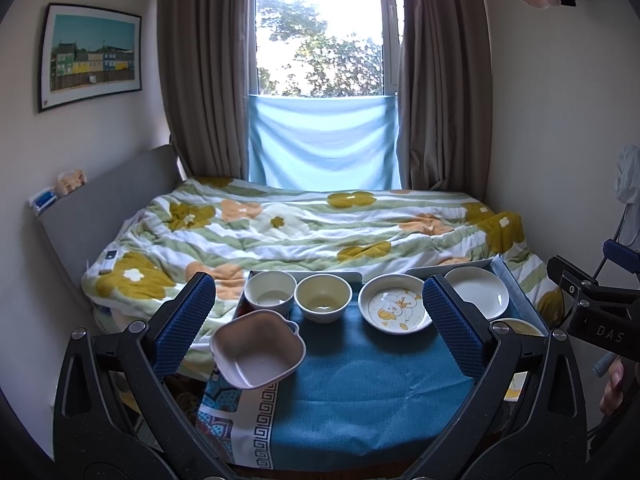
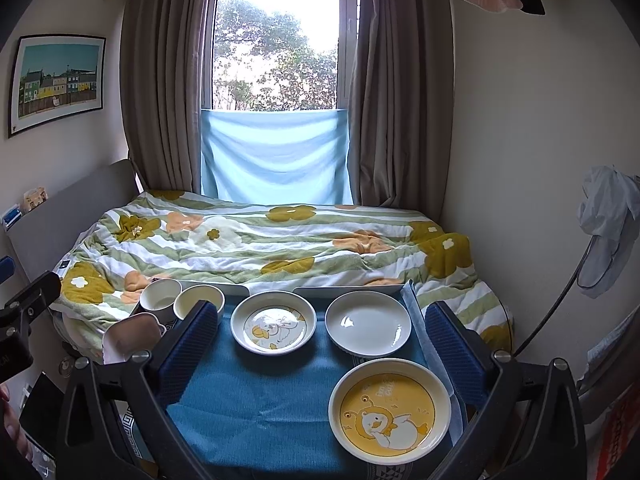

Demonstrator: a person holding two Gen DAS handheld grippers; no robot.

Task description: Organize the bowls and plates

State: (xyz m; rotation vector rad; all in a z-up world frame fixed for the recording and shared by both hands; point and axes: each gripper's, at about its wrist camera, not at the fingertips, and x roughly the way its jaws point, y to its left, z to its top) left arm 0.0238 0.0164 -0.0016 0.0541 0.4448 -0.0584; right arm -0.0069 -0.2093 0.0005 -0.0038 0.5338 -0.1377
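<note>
progress: nothing stacked yet | three bowls (image 1: 323, 298) sitting at tabletop's left edge, three plates (image 2: 367, 325) spread along right edge | left hand-held gripper (image 1: 320, 320) and right hand-held gripper (image 2: 320, 348) both hovering spread wide, holding nothing

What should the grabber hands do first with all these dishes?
Probably the right gripper should reach down to the yellow plate, the dish nearest it. Both grippers are open and hold nothing, and three plates lie apart on the blue cloth. Set on the white plate, it would start a stack. The left gripper could nest the bowls later.
</note>
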